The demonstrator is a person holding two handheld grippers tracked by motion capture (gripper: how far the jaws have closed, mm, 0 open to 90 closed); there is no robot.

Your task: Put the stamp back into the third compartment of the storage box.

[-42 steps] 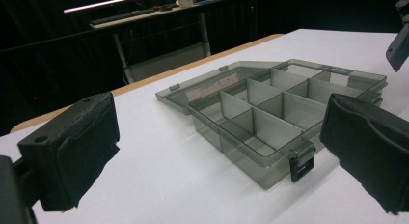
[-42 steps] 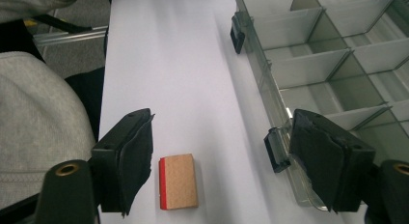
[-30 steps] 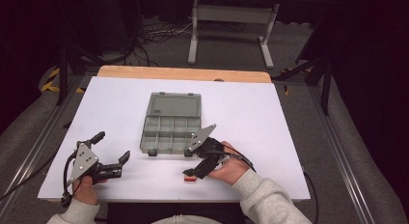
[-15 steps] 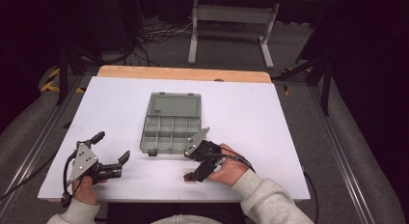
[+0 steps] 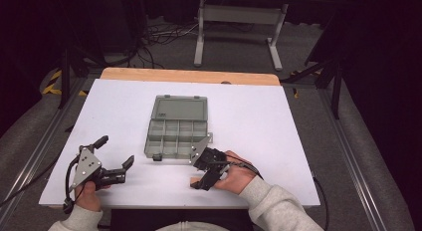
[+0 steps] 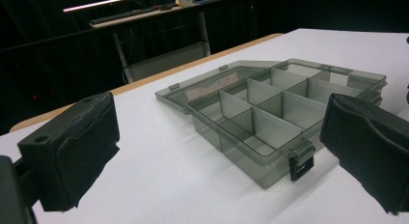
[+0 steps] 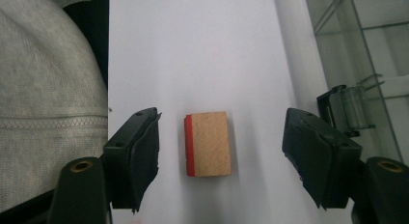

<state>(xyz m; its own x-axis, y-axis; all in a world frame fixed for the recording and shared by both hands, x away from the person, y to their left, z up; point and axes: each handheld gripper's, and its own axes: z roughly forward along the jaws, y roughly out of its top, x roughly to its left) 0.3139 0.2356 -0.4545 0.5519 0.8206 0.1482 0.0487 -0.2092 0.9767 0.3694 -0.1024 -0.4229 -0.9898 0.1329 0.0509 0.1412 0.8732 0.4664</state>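
Note:
A small wooden block with a red edge (image 7: pixel 207 143) lies flat on the white table (image 5: pixel 259 116) near its front edge, also visible as the block (image 5: pixel 192 180) in the high view. My right gripper (image 7: pixel 223 139) is open, with one jaw on each side of the block and a gap to each pad. An open grey-clear compartment box (image 5: pixel 175 134) sits mid-table with its lid laid back. My left gripper (image 5: pixel 115 151) rests open at the front left, pointing at the box (image 6: pixel 270 113), nothing between its pads (image 6: pixel 77 147).
The box's black front latch (image 6: pixel 301 163) faces the table's front edge, and its corner latch (image 7: pixel 345 105) is just right of my right jaw. A grey sweater (image 7: pixel 48 89) borders the table edge. A wooden strip (image 5: pixel 189 75) runs along the far edge.
My right gripper has shifted slightly towards the front edge and settled over the block, which now shows less in the high view. The left gripper and the box have not moved.

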